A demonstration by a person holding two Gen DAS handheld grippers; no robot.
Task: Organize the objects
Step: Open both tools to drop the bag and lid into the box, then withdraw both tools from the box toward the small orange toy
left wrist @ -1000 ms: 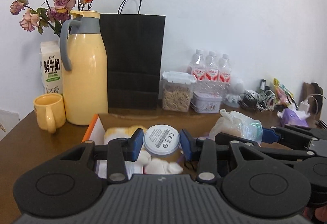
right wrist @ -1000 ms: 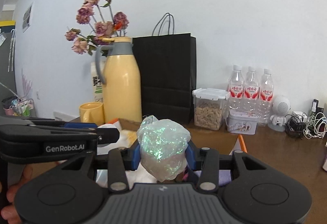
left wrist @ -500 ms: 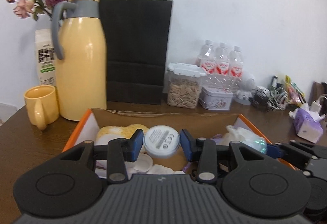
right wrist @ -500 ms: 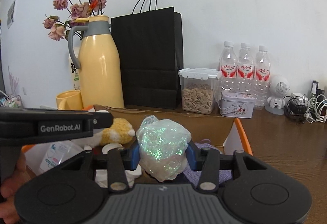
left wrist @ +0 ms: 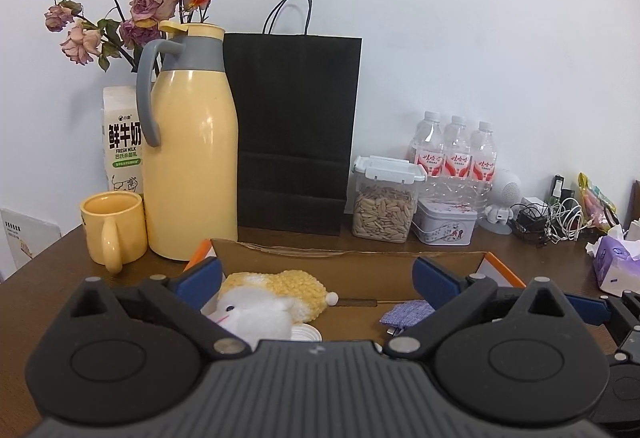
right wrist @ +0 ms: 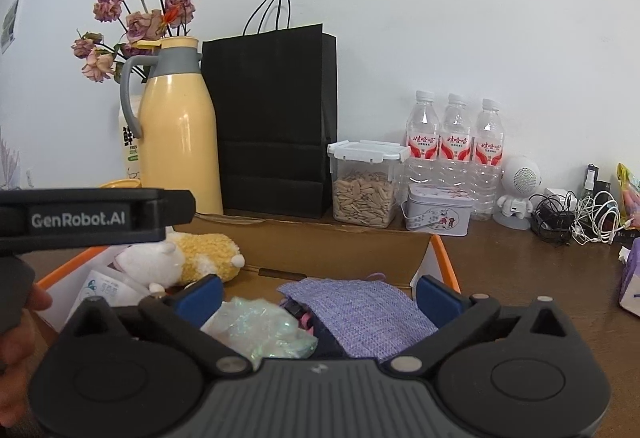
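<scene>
An orange-rimmed cardboard box (left wrist: 320, 258) sits on the brown table in front of both grippers. My left gripper (left wrist: 318, 280) is open and empty above the box, over a white and yellow plush toy (left wrist: 264, 302). My right gripper (right wrist: 318, 292) is open and empty above the same box (right wrist: 332, 242). Under it lie an iridescent crumpled wrapper (right wrist: 264, 330) and a purple woven pouch (right wrist: 360, 310). The plush toy (right wrist: 184, 258) also shows in the right wrist view. The round white tin is out of sight.
Behind the box stand a yellow thermos jug (left wrist: 188, 158), a yellow mug (left wrist: 114, 230), a milk carton (left wrist: 122, 142), a black paper bag (left wrist: 296, 134), a seed container (left wrist: 384, 210), a small tin (left wrist: 446, 226), three water bottles (left wrist: 456, 154) and tangled cables (left wrist: 552, 218).
Both grippers have opened. The left one let go of the round white tin and the right one let go of the iridescent wrapper, which now lies in the box.
</scene>
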